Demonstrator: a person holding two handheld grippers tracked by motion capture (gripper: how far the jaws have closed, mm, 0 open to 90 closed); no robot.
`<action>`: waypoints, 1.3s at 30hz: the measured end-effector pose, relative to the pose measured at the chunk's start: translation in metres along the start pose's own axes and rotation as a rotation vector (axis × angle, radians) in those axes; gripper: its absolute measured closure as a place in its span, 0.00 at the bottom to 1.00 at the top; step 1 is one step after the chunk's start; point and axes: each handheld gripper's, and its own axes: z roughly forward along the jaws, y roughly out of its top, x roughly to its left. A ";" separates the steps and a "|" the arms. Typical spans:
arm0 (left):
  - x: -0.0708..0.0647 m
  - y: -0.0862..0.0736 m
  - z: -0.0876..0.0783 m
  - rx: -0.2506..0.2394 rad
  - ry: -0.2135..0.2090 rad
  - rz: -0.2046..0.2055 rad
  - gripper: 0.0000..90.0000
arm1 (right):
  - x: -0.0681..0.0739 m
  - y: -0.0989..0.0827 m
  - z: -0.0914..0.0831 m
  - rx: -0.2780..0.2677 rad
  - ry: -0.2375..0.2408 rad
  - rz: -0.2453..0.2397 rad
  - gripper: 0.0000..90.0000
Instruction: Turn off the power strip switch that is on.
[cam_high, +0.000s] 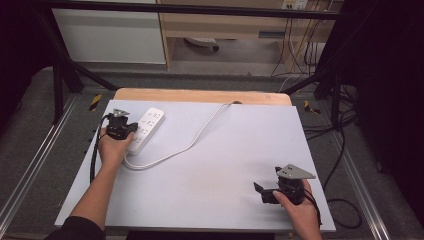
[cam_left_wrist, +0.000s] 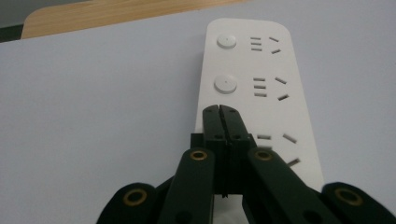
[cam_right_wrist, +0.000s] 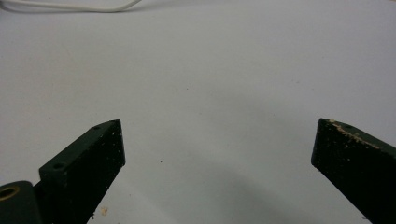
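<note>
A white power strip (cam_high: 148, 126) lies at the table's back left, with round buttons (cam_left_wrist: 225, 85) beside each set of sockets. Its white cable (cam_high: 195, 142) loops forward, then runs to the table's back edge. My left gripper (cam_high: 132, 131) is shut with nothing between its jaws. Its tips (cam_left_wrist: 219, 110) sit over the power strip (cam_left_wrist: 266, 93), in line with the row of buttons; whether they touch it I cannot tell. My right gripper (cam_high: 267, 180) rests low at the front right, open and empty (cam_right_wrist: 219, 140), over bare white surface.
The white table top (cam_high: 225, 160) has a wooden strip (cam_high: 200, 95) along its back edge. A stretch of the white cable (cam_right_wrist: 70, 7) lies far ahead of the right gripper. Black frame bars and floor cables surround the table.
</note>
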 end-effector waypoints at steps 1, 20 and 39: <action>0.000 0.000 0.000 0.000 -0.001 0.000 1.00 | 0.000 0.000 0.000 0.001 0.000 0.002 0.04; 0.000 -0.001 0.000 -0.004 -0.002 -0.023 1.00 | 0.000 0.000 0.000 0.004 -0.001 -0.005 0.04; -0.003 -0.002 0.001 -0.009 0.015 -0.007 1.00 | 0.000 0.000 0.000 0.007 -0.003 -0.008 0.04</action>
